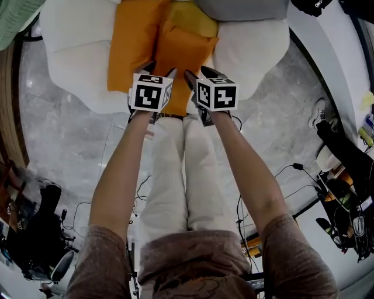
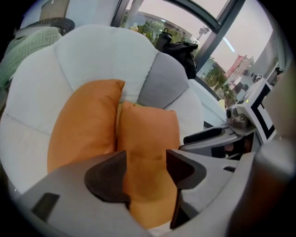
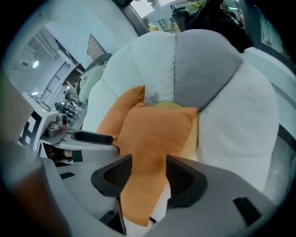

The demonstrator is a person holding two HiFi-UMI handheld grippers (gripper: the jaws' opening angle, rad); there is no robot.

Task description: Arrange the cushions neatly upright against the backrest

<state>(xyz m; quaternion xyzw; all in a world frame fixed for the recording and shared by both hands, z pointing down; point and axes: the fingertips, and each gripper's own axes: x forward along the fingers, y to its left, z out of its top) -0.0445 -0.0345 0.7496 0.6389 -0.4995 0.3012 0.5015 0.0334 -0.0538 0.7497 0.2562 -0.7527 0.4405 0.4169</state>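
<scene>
On a white petal-shaped sofa (image 1: 76, 52) lie two orange cushions. The left one (image 1: 131, 41) is flat on the seat; the right one (image 1: 184, 49) leans over a yellow cushion (image 1: 196, 17) behind it. Both grippers hang side by side just over the right orange cushion's near end. My left gripper (image 2: 145, 171) is open, and that cushion (image 2: 148, 134) shows in the gap without touching the pads. My right gripper (image 3: 148, 173) is open too, over the same cushion (image 3: 157, 134). The backrest has a grey segment (image 3: 203, 69).
A green knitted throw (image 1: 17, 17) lies at the sofa's left. A black bag (image 2: 178, 46) sits behind the backrest by the window. Cables (image 1: 292, 175) and gear lie on the marble floor to the right and left. My own legs stand against the sofa's front.
</scene>
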